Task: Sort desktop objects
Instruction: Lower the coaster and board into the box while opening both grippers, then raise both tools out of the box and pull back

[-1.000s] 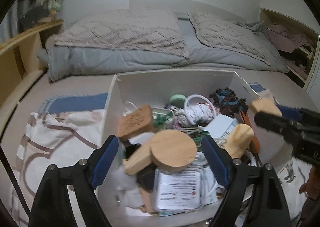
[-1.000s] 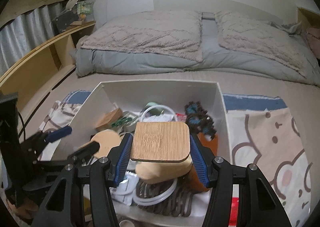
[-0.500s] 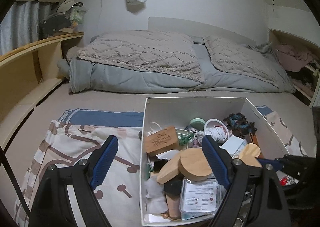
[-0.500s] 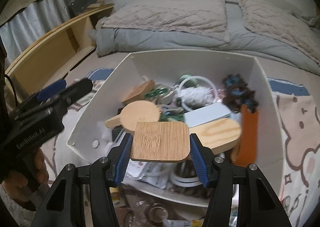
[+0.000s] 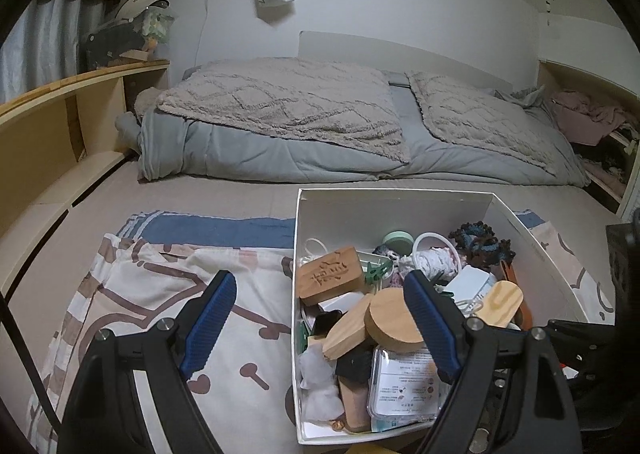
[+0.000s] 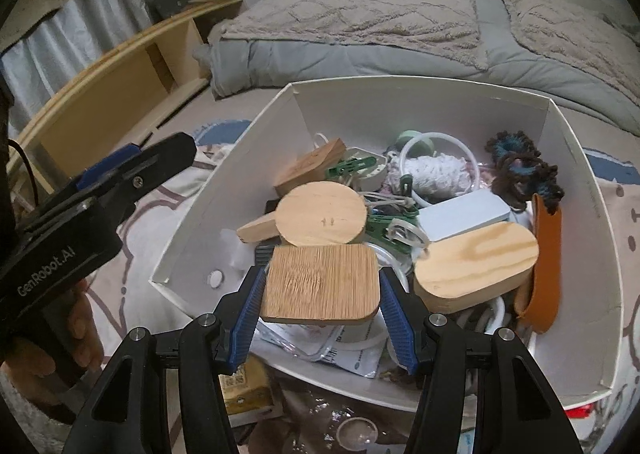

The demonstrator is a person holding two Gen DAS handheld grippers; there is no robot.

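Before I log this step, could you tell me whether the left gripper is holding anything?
No, the left gripper is open, with only the patterned cloth and box edge showing between its fingers.

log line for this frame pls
phase: sorting | right gripper: shut on wood tile, held over white box near edge | left gripper: open, holding nothing, over patterned cloth beside box
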